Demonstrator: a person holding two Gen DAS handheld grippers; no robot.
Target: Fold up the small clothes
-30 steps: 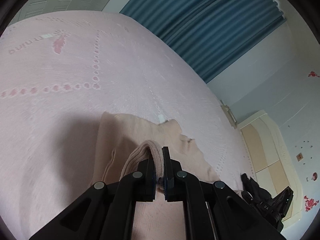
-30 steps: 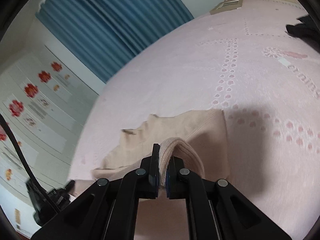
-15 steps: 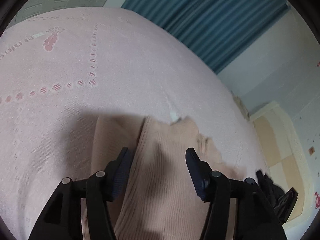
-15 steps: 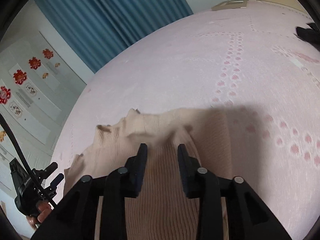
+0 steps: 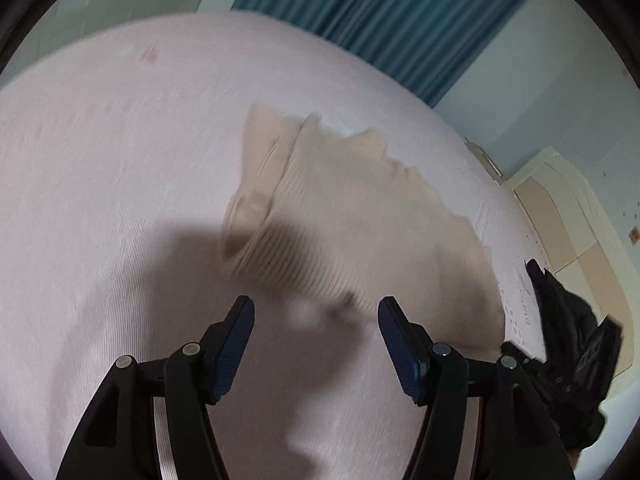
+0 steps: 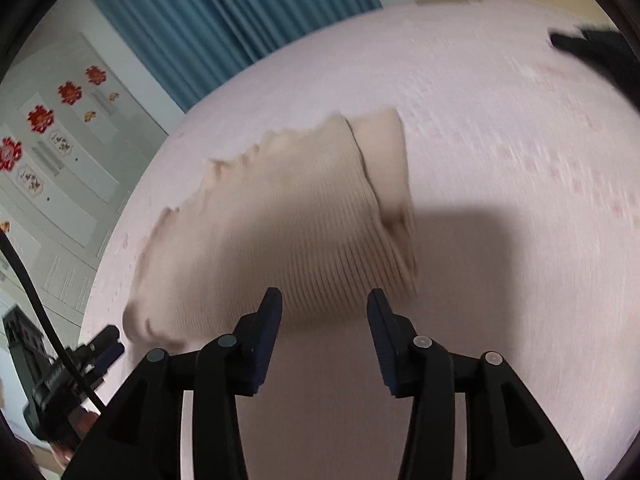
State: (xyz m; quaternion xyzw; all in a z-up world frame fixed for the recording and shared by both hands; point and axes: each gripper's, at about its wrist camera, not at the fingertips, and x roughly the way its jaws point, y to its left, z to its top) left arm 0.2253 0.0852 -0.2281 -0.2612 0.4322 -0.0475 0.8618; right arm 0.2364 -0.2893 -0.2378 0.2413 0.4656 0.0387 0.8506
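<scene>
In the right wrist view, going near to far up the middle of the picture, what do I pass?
Right gripper with its black fingers apart → beige ribbed knit garment lying folded → bare pink patterned bedspread → blue pleated curtain.

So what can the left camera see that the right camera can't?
Only the left wrist view shows the beige cabinet by the wall and the left gripper, open with nothing between its fingers. Only the right wrist view shows the red flower stickers on the wall, a black cable, and the right gripper, also open and empty. Both show the beige ribbed sweater lying folded on the pink bedspread, and the blue curtain.
</scene>
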